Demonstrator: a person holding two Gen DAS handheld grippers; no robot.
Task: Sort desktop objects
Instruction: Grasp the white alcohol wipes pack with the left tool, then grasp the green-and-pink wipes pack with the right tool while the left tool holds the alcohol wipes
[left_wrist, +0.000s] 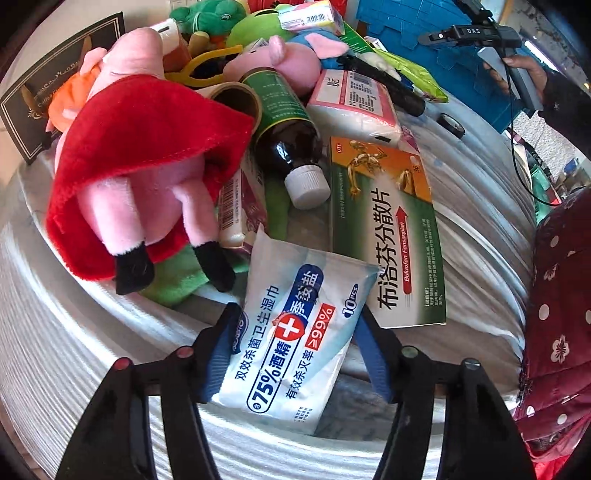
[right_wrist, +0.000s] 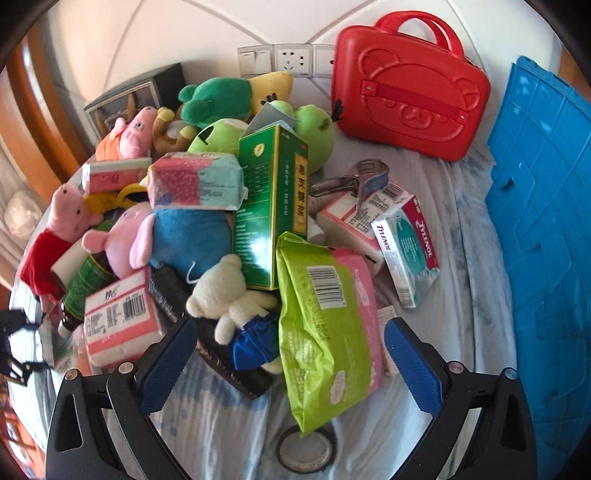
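While the left gripper (left_wrist: 295, 354) clamps the wipes packet (left_wrist: 291, 343) near the table's front edge, lift it straight clear of the medicine box (left_wrist: 388, 236); the right gripper's (right_wrist: 290, 363) fingers stand apart, empty.

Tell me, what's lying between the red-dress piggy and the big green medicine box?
In the left wrist view, a dark brown bottle with a white cap lies between the piggy and the green medicine box, its cap toward the wipes packet.

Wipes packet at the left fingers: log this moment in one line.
left gripper: closing on wipes packet | right gripper: open, over green pack | sorting: underway
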